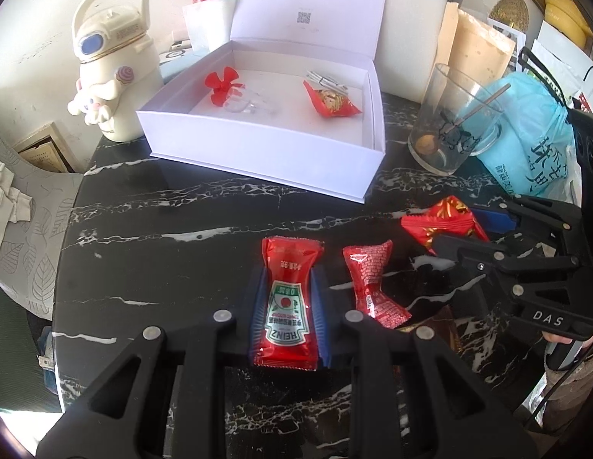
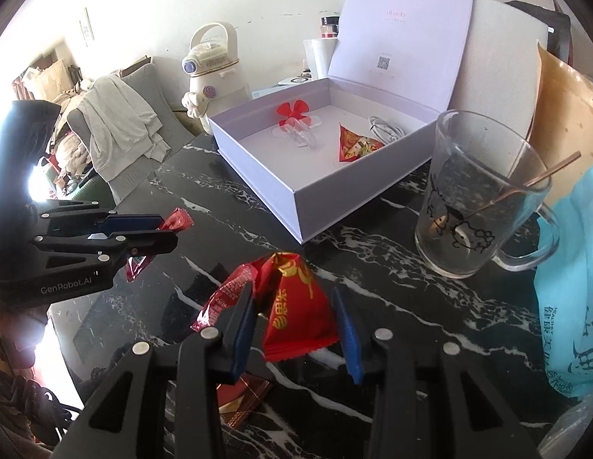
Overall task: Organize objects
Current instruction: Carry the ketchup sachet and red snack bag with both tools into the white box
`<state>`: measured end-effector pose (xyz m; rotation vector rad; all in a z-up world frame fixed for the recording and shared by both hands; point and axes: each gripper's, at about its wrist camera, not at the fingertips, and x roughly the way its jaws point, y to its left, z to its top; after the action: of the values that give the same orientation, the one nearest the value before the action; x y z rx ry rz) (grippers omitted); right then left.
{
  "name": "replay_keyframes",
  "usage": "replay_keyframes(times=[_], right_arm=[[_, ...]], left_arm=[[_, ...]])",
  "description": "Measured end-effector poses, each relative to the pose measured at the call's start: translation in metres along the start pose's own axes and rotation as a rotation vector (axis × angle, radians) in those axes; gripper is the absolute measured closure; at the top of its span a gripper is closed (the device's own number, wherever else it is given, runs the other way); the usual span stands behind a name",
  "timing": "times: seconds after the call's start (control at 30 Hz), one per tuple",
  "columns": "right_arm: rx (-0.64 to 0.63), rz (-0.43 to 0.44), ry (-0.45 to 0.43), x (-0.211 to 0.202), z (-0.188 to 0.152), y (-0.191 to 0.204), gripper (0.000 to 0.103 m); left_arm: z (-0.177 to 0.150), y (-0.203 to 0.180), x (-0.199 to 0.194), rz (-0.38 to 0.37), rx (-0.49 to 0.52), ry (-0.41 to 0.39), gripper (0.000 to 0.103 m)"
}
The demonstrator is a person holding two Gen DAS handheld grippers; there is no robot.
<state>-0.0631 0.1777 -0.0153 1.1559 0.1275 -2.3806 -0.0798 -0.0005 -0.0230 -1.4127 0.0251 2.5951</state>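
My left gripper (image 1: 286, 306) is shut on a red Heinz ketchup packet (image 1: 286, 302), its blue pads against both sides; it also shows in the right wrist view (image 2: 158, 229). My right gripper (image 2: 298, 325) stands open around a red and gold snack packet (image 2: 296, 306) that lies on the black marble table (image 2: 372, 252); the pads do not touch it. This gripper also shows in the left wrist view (image 1: 483, 233). Another red packet (image 1: 372, 283) lies between the two. The open white box (image 1: 258, 145) holds a red fan toy (image 1: 220, 84), a red packet (image 1: 330, 99) and a white cable (image 1: 327, 78).
A glass mug (image 1: 449, 126) with a stick in it stands right of the box, next to a blue plastic bag (image 1: 533, 134). A cream cartoon water bottle (image 1: 112, 69) stands at the table's back left. A dark red wrapper (image 2: 242, 394) lies under my right gripper.
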Motion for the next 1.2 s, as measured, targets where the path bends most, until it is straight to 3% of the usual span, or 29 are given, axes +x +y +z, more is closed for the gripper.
replay_keyframes(times=[0.7,0.83,1.2], right_arm=[[-0.031,0.029,-0.098,-0.066,0.016,0.02,0.063],[-0.024,0.062,-0.1,-0.071,0.023,0.018,0.063],[-0.037,0.051,-0.119,-0.074,0.049,0.012,0.063]], left_arm=[[0.018,-0.004,-0.071,0.044,-0.044,-0.114,0.081],[0.026,-0.009,-0.083,0.058,-0.035,-0.139,0.081],[0.048,-0.021,-0.092,0.063,-0.017,-0.176,0.081]])
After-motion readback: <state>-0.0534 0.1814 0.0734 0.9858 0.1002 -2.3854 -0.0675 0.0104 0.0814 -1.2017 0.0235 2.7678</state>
